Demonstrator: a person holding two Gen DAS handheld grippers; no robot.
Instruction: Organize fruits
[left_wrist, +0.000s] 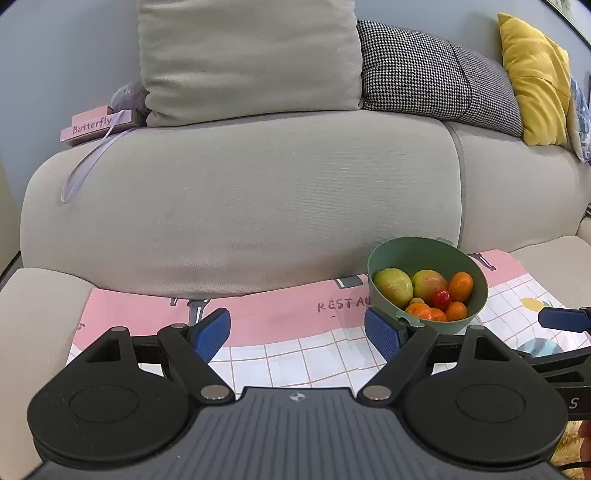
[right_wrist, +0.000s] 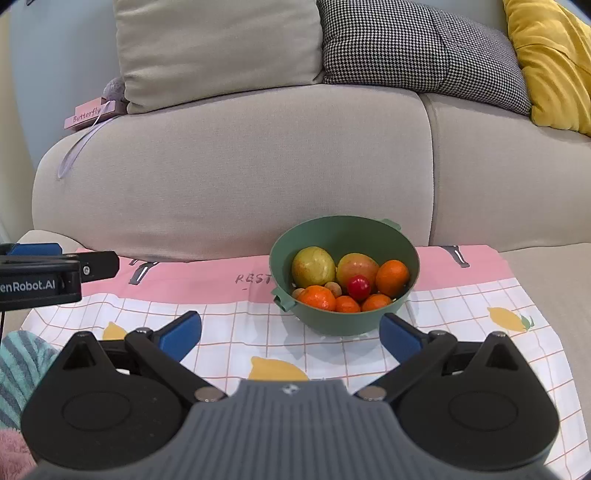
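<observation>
1. Sofa (right_wrist: 236, 166): grey-beige upholstery fills the background in both views. Against its back stand a plain grey cushion (right_wrist: 218, 44), a houndstooth cushion (right_wrist: 424, 51) and a yellow cushion (right_wrist: 554, 62), left to right.
2. Cloth (right_wrist: 240, 332): spread flat on the seat in front of the sofa back; pink band at the far edge with partial lettering "REST", white grid with lemon prints nearer the cameras.
3. Left gripper (left_wrist: 299, 334): blue pads spread wide apart, nothing between them. It hovers over the cloth; its right pad lies just before the bowl's near rim in the left wrist view.
4. Right gripper (right_wrist: 290, 334): blue pads likewise spread apart and empty, aimed at the bowl's near wall. Whether the right pad touches the bowl cannot be told.
5. Green bowl (right_wrist: 343, 317): upright on the cloth near the pink band, small lug handles on its rim. All visible fruit sits inside it.
6. Pink box (left_wrist: 94, 125): marked "Butterfly", on the sofa's left arm, a pale ribbon trailing down from it.
7. Two yellow-green fruits (right_wrist: 313, 266) at the bowl's back, side by side.
8. Oranges (right_wrist: 392, 277): four, one at the right, three along the front.
9. Small red fruit (right_wrist: 358, 288): centre, resting among the oranges.
</observation>
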